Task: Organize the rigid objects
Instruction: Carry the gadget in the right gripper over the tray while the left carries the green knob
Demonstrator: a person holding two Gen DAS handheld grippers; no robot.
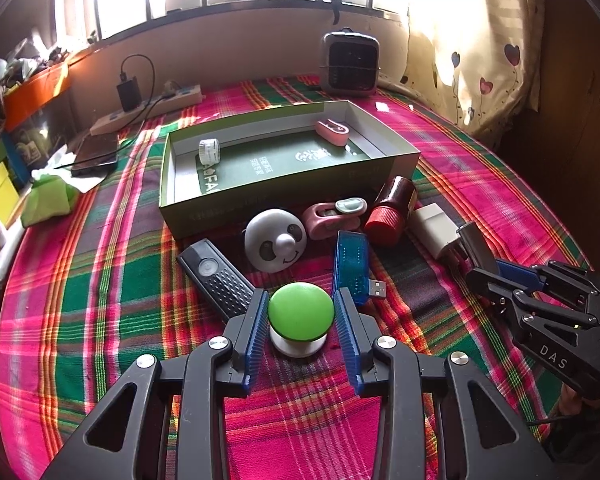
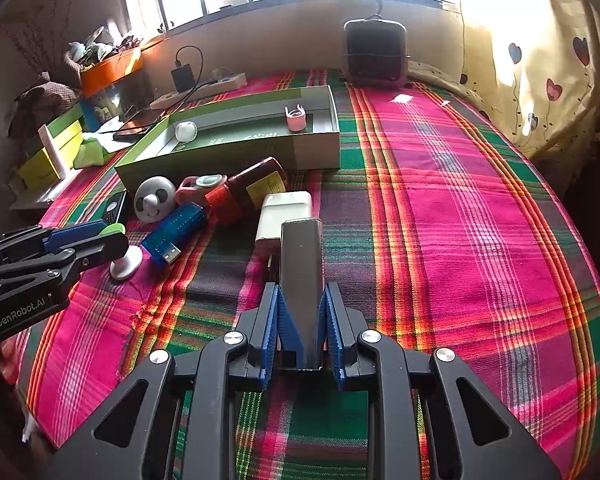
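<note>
My left gripper [image 1: 302,292] is shut on a green-capped knob [image 1: 301,312] with a white base, low over the plaid cloth. The right wrist view shows that left gripper [image 2: 114,236] side-on with the knob's base [image 2: 126,264] below its fingers. My right gripper [image 2: 302,286] is shut on a dark grey metal block [image 2: 302,264] that sticks out forward. Ahead lies an open green box [image 1: 284,200] holding a white roll [image 1: 209,151] and a pink clip [image 1: 332,132]. In front of the box lie a panda disc [image 1: 275,240], black remote [image 1: 216,276], blue USB stick [image 1: 352,266], red-capped bottle [image 1: 392,208] and white charger [image 1: 434,230].
A small heater [image 1: 350,64] stands at the back by the window. A power strip [image 1: 148,110], a phone [image 1: 96,152] and green cloth [image 1: 48,196] lie at the left. Stacked boxes line the left edge. A curtain [image 1: 480,60] hangs at the right.
</note>
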